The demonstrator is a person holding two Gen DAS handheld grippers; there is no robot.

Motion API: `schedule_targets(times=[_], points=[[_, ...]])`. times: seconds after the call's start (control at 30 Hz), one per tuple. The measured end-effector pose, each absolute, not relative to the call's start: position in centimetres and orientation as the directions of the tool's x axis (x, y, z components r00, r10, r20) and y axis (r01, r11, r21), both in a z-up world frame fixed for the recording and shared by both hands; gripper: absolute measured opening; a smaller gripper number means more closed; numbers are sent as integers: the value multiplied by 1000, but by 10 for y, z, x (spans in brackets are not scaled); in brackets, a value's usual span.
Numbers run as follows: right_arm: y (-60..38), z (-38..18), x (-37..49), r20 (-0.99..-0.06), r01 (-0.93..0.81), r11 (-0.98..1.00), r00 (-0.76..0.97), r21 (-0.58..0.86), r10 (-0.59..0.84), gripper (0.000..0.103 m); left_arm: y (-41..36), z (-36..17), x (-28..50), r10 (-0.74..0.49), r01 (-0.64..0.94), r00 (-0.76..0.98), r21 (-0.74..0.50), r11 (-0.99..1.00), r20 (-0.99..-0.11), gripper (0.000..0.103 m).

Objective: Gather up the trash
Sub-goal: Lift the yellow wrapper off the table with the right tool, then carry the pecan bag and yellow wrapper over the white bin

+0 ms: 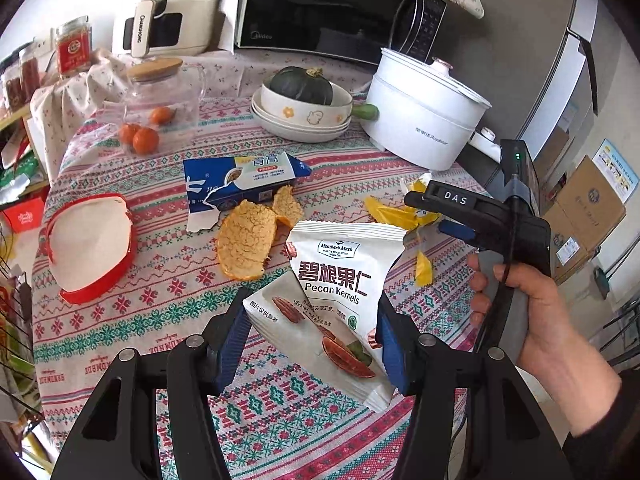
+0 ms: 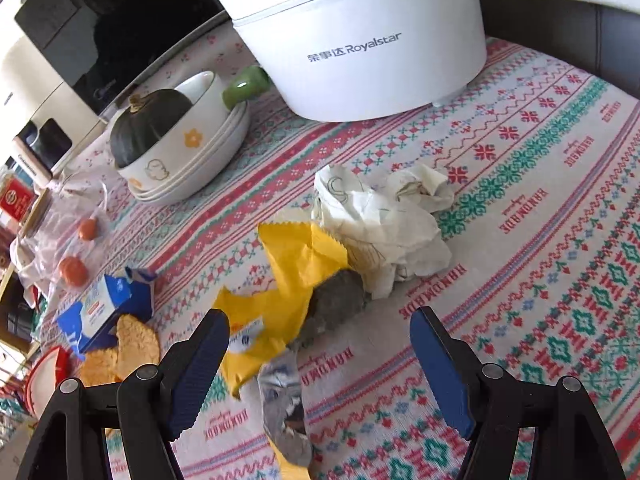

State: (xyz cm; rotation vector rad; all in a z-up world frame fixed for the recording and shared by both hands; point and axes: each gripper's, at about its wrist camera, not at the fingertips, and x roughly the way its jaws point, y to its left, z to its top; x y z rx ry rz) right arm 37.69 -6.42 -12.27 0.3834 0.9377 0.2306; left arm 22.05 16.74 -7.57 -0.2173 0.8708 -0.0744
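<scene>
My left gripper (image 1: 312,340) is shut on a white pecan kernels bag (image 1: 340,280), which stands tilted between the blue pads above the tablecloth. Beyond it lie orange peel (image 1: 248,236), a torn blue box (image 1: 244,180) and a red-rimmed paper bowl (image 1: 90,244). My right gripper (image 2: 320,364) is open just above a torn yellow wrapper (image 2: 288,280) with a grey foil strip (image 2: 286,412); crumpled white paper (image 2: 384,220) lies beyond it. The right gripper also shows in the left wrist view (image 1: 432,212), over the yellow wrapper (image 1: 396,212).
A white Royalstar pot (image 2: 372,36) stands at the back right. Stacked bowls with a dark squash (image 2: 180,144) are behind the trash. A bag of oranges (image 1: 148,132), a glass jar (image 1: 164,88), a microwave (image 1: 340,8) and appliances line the back.
</scene>
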Motion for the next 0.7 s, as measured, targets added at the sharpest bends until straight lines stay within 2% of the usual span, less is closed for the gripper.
schedule_targets(times=[0.03,0.07,0.1,0.13,0.2,0.23,0.47,0.7], points=[[-60,-126,382,-744,-18,914,575,404,340,79,167,-78,222,-153,-23,639,-217,976,-754,61],[-58,-129,385,-750,-11,920,575,391,325,73,165,-79,223,-152,-22,635,-214,977,-757,61],[-57,-132,387,-758,-5,925,571,381,315,54,164,-80,224,-151,-20,633,-211,977,-759,61],[-58,-135,387,-763,1,922,561,388,320,43,162,-80,224,-153,-17,631,-210,977,-760,61],[-66,-135,383,-742,-2,898,563,440,365,22,158,-78,224,-154,-11,632,-208,978,-759,61],[-70,-132,380,-736,-10,894,563,448,375,18,156,-76,224,-155,-7,635,-206,978,-757,61],[-112,-92,334,-703,-75,896,593,438,393,17,132,-61,220,-142,38,656,-155,987,-741,61],[-168,-48,273,-716,-80,928,614,363,333,17,87,-47,209,-176,133,646,-118,984,-742,61]])
